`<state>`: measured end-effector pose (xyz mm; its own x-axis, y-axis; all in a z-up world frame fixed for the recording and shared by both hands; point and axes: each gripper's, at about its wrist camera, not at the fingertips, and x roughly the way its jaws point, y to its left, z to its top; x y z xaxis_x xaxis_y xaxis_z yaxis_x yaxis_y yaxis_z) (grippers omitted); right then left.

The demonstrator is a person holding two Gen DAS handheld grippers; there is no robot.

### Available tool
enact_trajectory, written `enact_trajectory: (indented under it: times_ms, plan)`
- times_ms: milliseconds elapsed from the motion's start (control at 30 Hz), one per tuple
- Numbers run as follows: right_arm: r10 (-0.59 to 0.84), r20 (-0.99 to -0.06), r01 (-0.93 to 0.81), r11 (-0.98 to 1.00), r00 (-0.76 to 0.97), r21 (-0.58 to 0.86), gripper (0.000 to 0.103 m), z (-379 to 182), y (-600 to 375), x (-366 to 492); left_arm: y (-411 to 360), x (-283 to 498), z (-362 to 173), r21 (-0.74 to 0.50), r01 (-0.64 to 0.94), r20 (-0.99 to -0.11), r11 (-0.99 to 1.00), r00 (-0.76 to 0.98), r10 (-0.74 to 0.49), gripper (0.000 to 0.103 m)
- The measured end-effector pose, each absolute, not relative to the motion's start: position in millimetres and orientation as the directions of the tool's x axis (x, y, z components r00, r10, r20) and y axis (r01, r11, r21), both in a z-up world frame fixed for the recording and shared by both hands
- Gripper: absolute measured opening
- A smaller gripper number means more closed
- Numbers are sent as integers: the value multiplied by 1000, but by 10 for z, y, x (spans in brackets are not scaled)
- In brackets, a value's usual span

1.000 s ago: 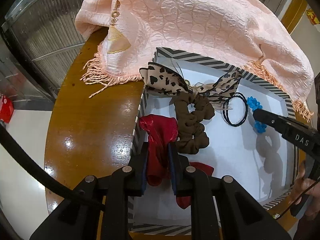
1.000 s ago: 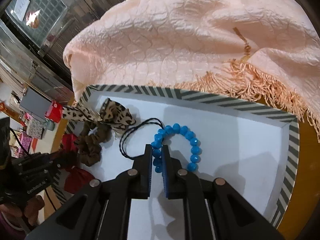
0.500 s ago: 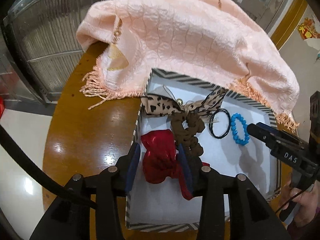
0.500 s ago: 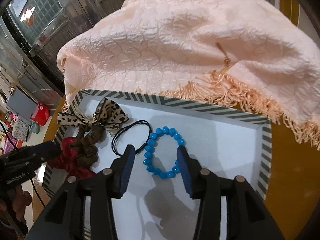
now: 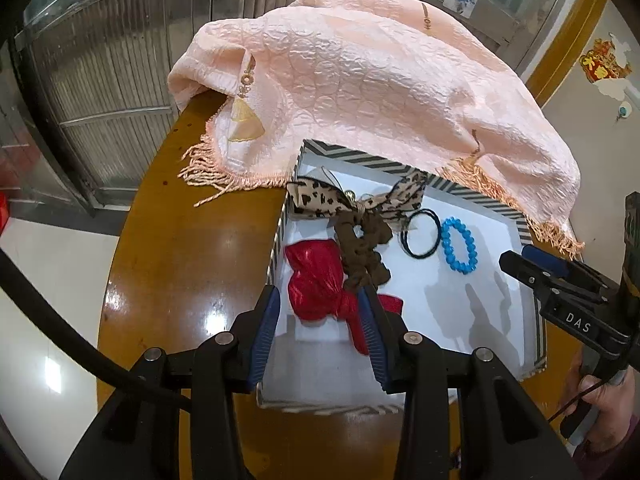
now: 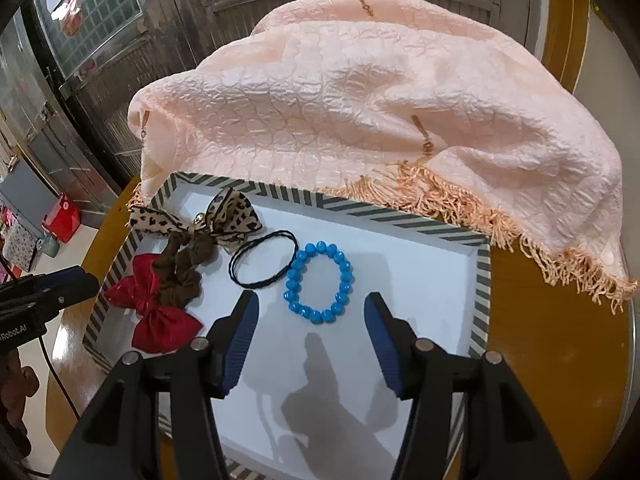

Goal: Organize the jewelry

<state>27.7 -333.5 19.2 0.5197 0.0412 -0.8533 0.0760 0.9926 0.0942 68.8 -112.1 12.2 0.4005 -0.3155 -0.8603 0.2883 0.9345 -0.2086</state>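
Note:
A tray with a striped rim (image 5: 277, 246) (image 6: 482, 280) has a white floor. On it lie a red bow (image 5: 316, 280) (image 6: 154, 308), a brown scrunchie (image 5: 362, 252), a leopard-print bow (image 5: 320, 198), a black hair tie (image 5: 422, 232) and a blue bead bracelet (image 5: 460, 248) (image 6: 318, 284). My left gripper (image 5: 318, 296) hangs open above the red bow without touching it. My right gripper (image 6: 311, 300) hovers above the bracelet with its jaws opening and nothing between the pads. The right gripper (image 5: 520, 260) also shows at the right edge of the left wrist view.
A pink fringed scarf (image 5: 360, 80) (image 6: 360, 100) is draped over the tray's far rim and the back of the round wooden table (image 5: 180, 240). A metal shutter stands behind. A hand (image 5: 604, 436) holds the right gripper's handle.
The left gripper let go of the red bow and the right gripper let go of the blue bracelet. Both opened and drew up and back from the tray.

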Motion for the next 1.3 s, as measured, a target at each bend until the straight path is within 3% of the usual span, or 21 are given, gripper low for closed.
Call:
enact_trajectory:
  times_ms: [1300]
  plan:
    - [-2, -861, 113, 992, 508, 64, 63, 319, -2974, -1056, -909, -556, 114, -103, 392, -882, 914, 389, -266, 21]
